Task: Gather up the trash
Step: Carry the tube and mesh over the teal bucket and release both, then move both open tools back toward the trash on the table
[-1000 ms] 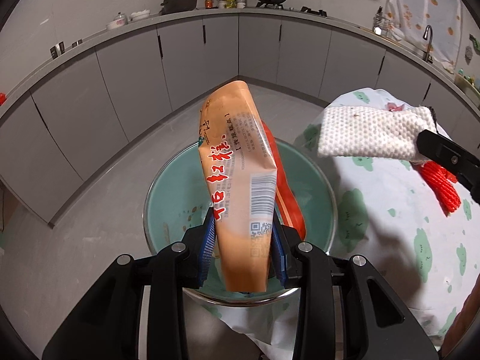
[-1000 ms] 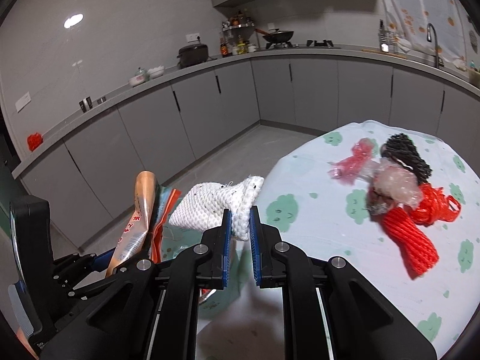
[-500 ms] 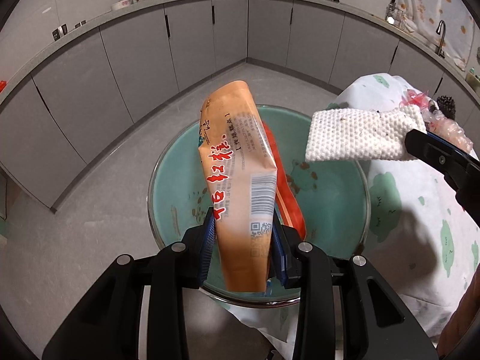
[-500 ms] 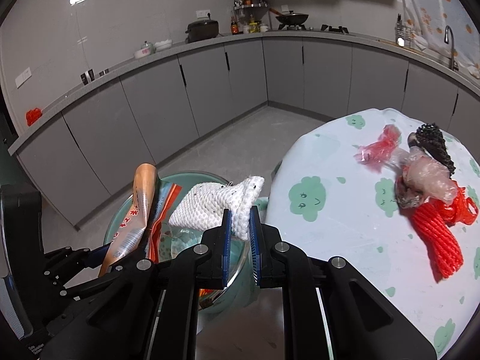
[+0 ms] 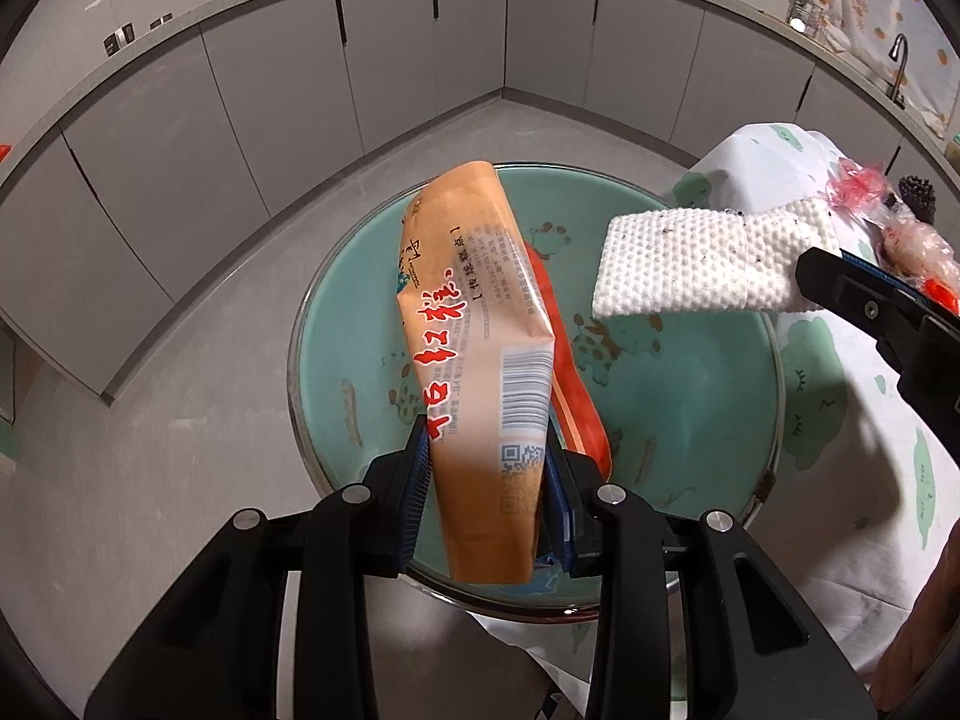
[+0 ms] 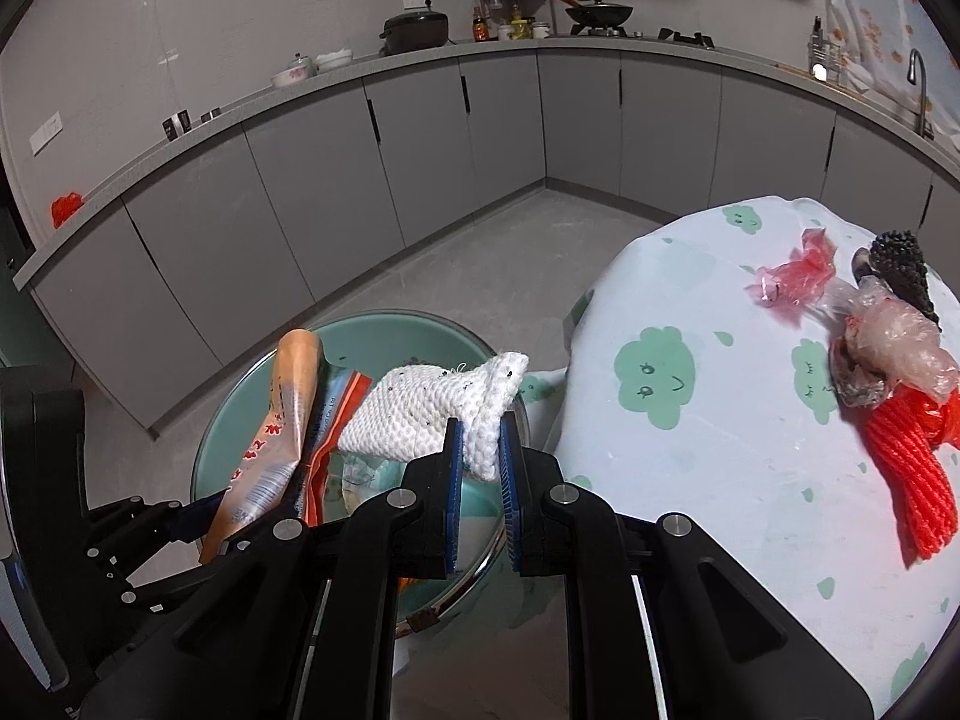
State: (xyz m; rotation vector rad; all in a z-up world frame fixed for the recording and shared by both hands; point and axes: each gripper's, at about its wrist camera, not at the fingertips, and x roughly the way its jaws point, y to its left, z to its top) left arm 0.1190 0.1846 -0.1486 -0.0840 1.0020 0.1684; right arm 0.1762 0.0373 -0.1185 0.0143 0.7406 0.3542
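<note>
My left gripper (image 5: 489, 486) is shut on an orange snack wrapper (image 5: 474, 330) with a red wrapper (image 5: 570, 396) behind it, held upright over a teal basin (image 5: 690, 384). My right gripper (image 6: 480, 456) is shut on a white foam net (image 6: 426, 414), held over the basin's (image 6: 240, 414) right side. The foam net (image 5: 690, 264) and the right gripper's fingers (image 5: 864, 306) also show in the left wrist view. The wrappers (image 6: 282, 420) show at the left of the right wrist view.
A table with a white cloud-print cloth (image 6: 720, 420) stands right of the basin. On it lie a red foam net (image 6: 912, 456), a clear plastic bag (image 6: 894, 342), a pink wrapper (image 6: 798, 276) and a black net (image 6: 900, 264). Grey cabinets (image 6: 420, 138) line the far walls.
Both grippers have moved over the basin with their loads. The foam net has come from above the table edge to above the basin's right side. The view tilts further down.
</note>
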